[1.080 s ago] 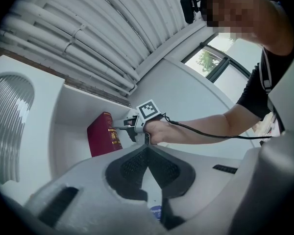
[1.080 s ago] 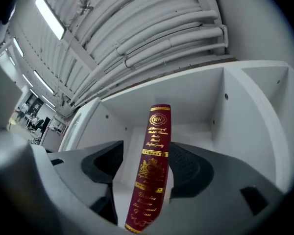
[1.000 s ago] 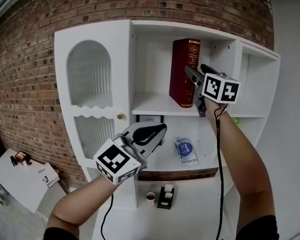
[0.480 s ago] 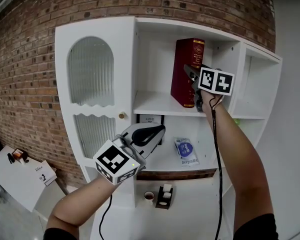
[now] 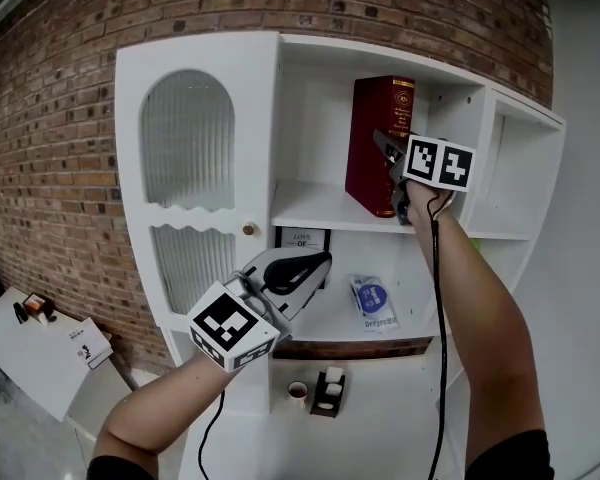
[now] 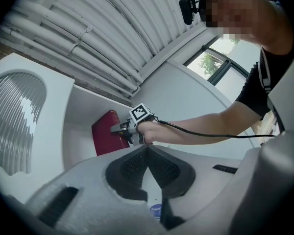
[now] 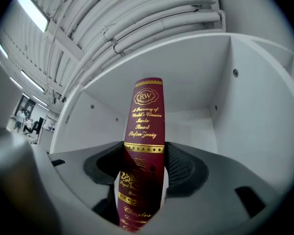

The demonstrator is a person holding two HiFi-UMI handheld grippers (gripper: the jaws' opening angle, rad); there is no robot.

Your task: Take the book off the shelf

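Note:
A thick dark-red book with gold lettering stands upright on the top shelf of a white cabinet. My right gripper is raised to it from the front right. In the right gripper view the spine fills the gap between the jaws of that gripper, which are closing; both pads meet the book's sides. My left gripper hangs lower, in front of the middle shelf, shut and empty. The left gripper view, over that gripper's own tips, shows the book and the right gripper from below.
The cabinet's left door has ribbed glass and a small knob. A framed sign and a blue-and-white packet sit on the middle shelf. A cup and a small box stand lower down. A white table is at the left.
My right gripper has moved in around the book's lower spine and its jaws have narrowed onto it. The left gripper has stayed where it was.

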